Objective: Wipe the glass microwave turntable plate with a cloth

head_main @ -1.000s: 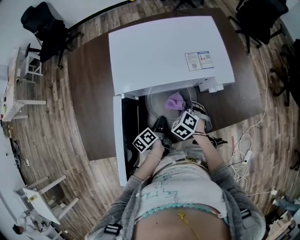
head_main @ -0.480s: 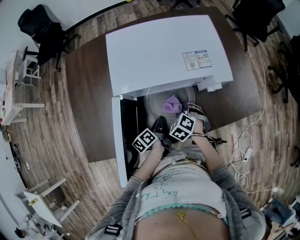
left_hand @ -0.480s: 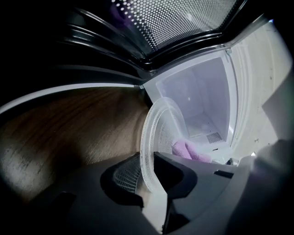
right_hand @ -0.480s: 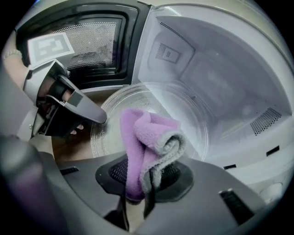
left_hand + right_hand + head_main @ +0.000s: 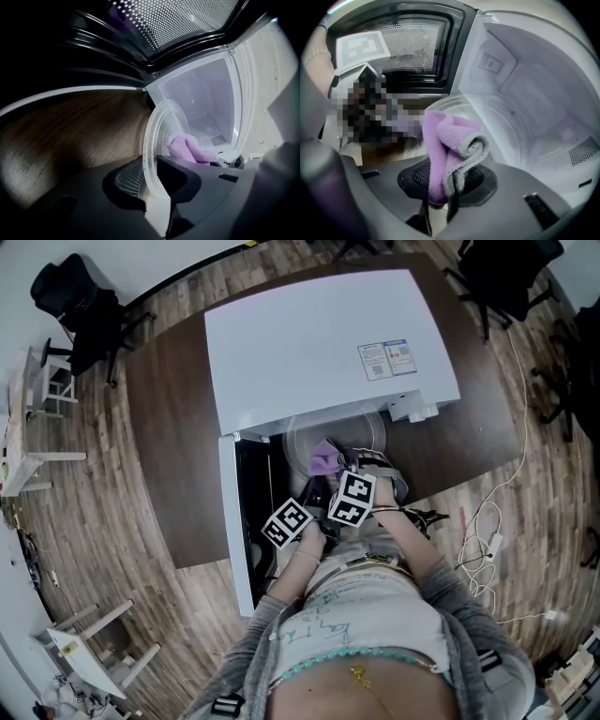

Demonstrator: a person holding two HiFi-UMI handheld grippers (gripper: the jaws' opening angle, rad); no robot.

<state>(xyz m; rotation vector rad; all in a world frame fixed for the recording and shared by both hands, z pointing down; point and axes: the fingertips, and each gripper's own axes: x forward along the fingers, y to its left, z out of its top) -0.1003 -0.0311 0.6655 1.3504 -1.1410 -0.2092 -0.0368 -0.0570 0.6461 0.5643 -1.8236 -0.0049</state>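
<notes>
Currently, clear round glass turntable plate (image 5: 302, 430) held at mouth of white microwave (image 5: 309, 343); door (image 5: 234, 521) swung wide at left, cavity (image 5: 206, 98) open behind. Plate rim clamped in left gripper (image 5: 151, 185); purple cloth (image 5: 450, 145) pinched in right gripper (image 5: 440, 197), against plate face.

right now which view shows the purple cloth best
The right gripper view: the cloth fills the centre, folded and pinched in the right gripper. The left gripper view shows only part of it, past the edge-on glass plate. The head view shows just a small purple patch.
</notes>
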